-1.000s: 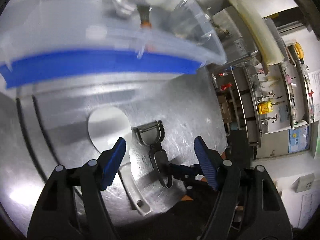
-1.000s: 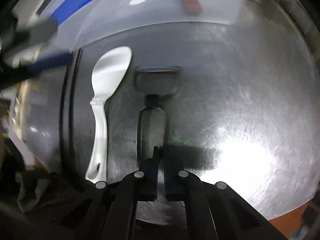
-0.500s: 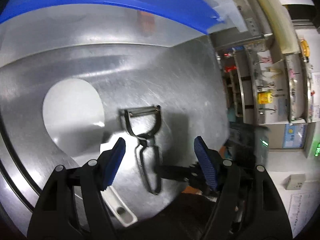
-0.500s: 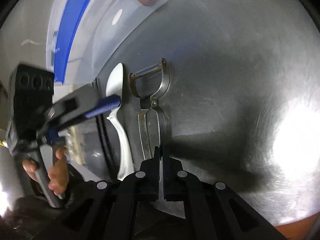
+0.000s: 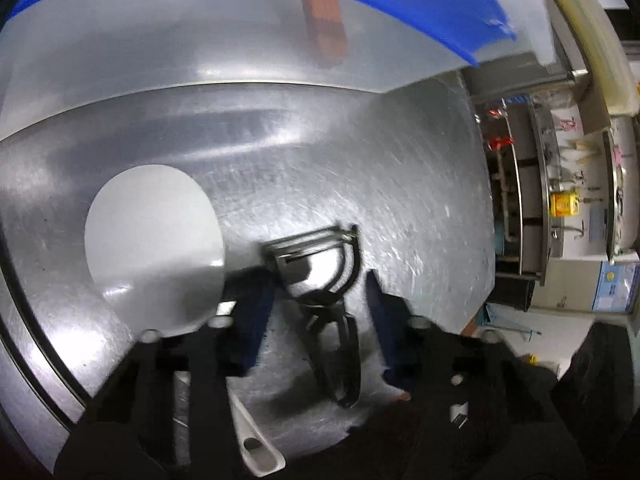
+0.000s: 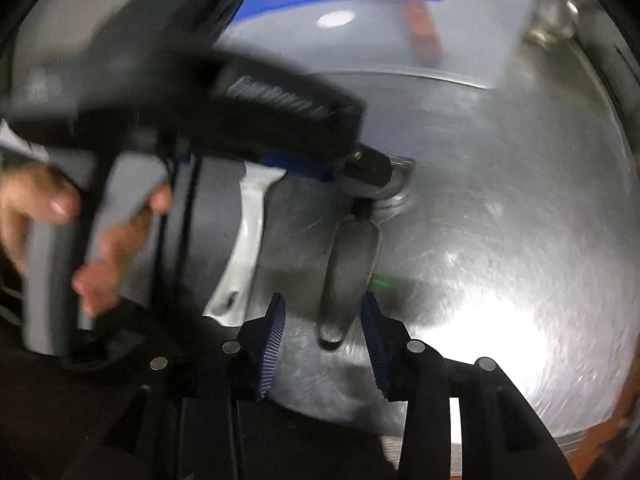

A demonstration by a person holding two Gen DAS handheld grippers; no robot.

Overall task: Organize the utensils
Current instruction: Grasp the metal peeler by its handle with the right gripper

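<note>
Handover is under way: half a second ago your right gripper (image 6: 324, 344) was clenched on the tail of the peeler (image 5: 320, 300), and now its blue pads (image 6: 272, 348) stand apart on either side of that tail, touching nothing that you can make out. Meanwhile your left gripper (image 5: 318, 308) has dropped in from above; a moment back it hovered wide over the tool, and now its fingers straddle the neck where the handle meets the blade frame, narrower than before but with a gap visible on both sides. So neither gripper holds the peeler. It lies flat on the steel counter (image 5: 400, 184), and from these views the next step looks like closing the left fingers on the neck.

Your peeler's long axis runs roughly away from you in both views: blade frame at the far end, toward the translucent bin (image 5: 200, 40) with the blue rim, and the looped handle tail at the near end, between your right fingers. In the left wrist view it tilts slightly, head leaning right. Just beside it, on its left and nearly parallel, lies the white spoon (image 5: 152, 240), bowl far, handle near. Your left finger sits close to that spoon, so watch that closing does not nudge it.
</note>
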